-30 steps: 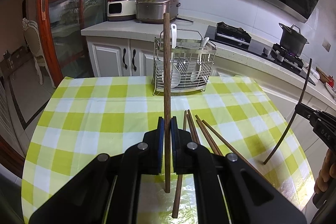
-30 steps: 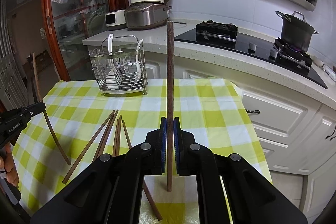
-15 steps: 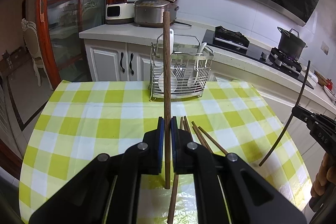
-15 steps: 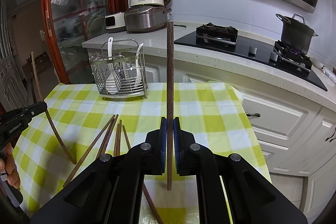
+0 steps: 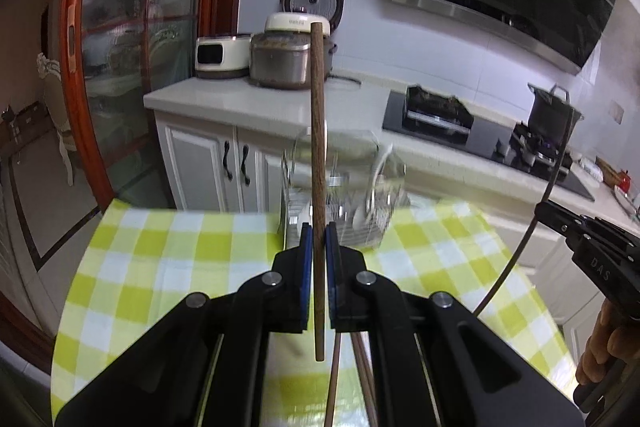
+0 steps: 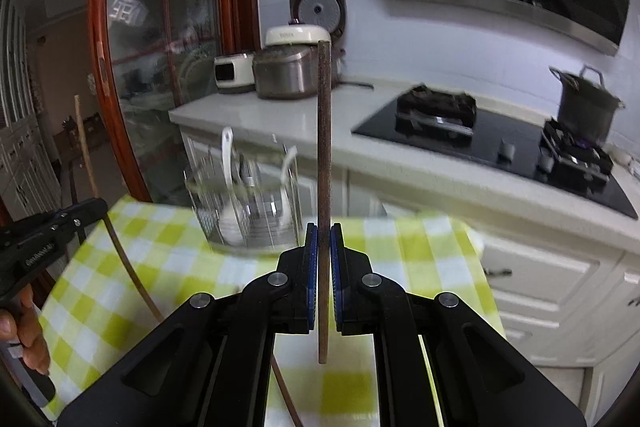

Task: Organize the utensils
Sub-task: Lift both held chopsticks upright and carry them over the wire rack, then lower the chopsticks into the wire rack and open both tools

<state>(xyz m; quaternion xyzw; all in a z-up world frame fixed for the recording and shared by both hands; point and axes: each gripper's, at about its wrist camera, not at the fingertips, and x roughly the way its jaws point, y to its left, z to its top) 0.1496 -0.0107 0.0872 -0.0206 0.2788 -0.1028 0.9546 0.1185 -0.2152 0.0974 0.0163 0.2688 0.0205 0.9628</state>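
My left gripper (image 5: 319, 233) is shut on a brown wooden chopstick (image 5: 317, 147) held upright. My right gripper (image 6: 324, 233) is shut on another wooden chopstick (image 6: 324, 155), also upright. A wire utensil rack (image 5: 352, 195) with white spoons stands on the checked table just beyond both grippers; it also shows in the right wrist view (image 6: 248, 203). Several loose chopsticks (image 5: 352, 375) lie on the cloth under my left gripper. The right gripper also shows in the left wrist view (image 5: 544, 209), and the left gripper in the right wrist view (image 6: 98, 205).
The table (image 5: 160, 259) has a yellow-green checked cloth. Behind it runs a white counter (image 5: 240, 103) with rice cookers (image 5: 288, 59), a hob (image 6: 480, 139) and a black pot (image 6: 584, 107). A red-framed glass door (image 5: 92, 67) is at the left.
Both grippers have moved forward and up toward the wire rack, each still holding its chopstick. The rack looks nearer and the loose chopsticks have slid down in view.
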